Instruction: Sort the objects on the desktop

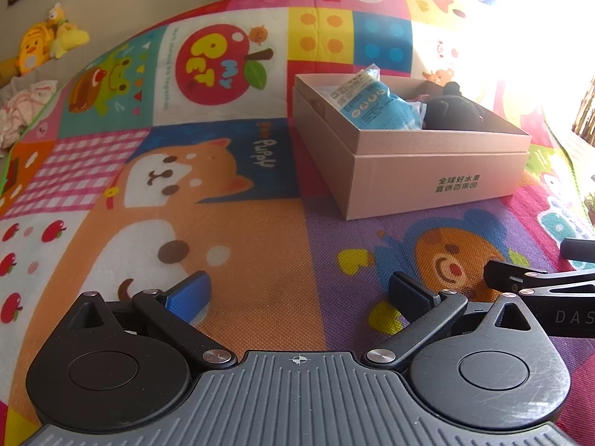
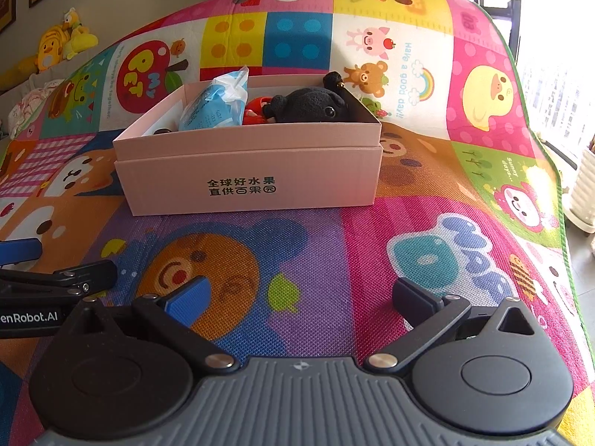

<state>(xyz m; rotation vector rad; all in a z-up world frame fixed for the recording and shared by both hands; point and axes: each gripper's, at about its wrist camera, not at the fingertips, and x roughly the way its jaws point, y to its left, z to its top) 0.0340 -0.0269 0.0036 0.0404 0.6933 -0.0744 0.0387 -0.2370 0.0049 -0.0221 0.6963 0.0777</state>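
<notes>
A pink cardboard box (image 1: 427, 180) (image 2: 253, 182) stands on the colourful cartoon mat. Inside it lie a blue and white plastic packet (image 1: 375, 102) (image 2: 215, 106), a black plush toy (image 1: 452, 109) (image 2: 312, 104) and a red object (image 2: 254, 111) between them. My left gripper (image 1: 301, 291) hovers open over the mat in front of the box, to its left, with nothing between its fingers. My right gripper (image 2: 297, 297) is open and empty too, directly in front of the box. The tip of the right gripper (image 1: 535, 282) shows at the right edge of the left wrist view.
The play mat (image 1: 260, 245) (image 2: 372, 245) covers the whole surface. Yellow plush toys (image 1: 44, 41) (image 2: 63, 44) and a bundle of cloth (image 1: 22, 107) lie beyond its far left edge. A white ribbed pot (image 2: 584, 189) stands off the mat's right edge.
</notes>
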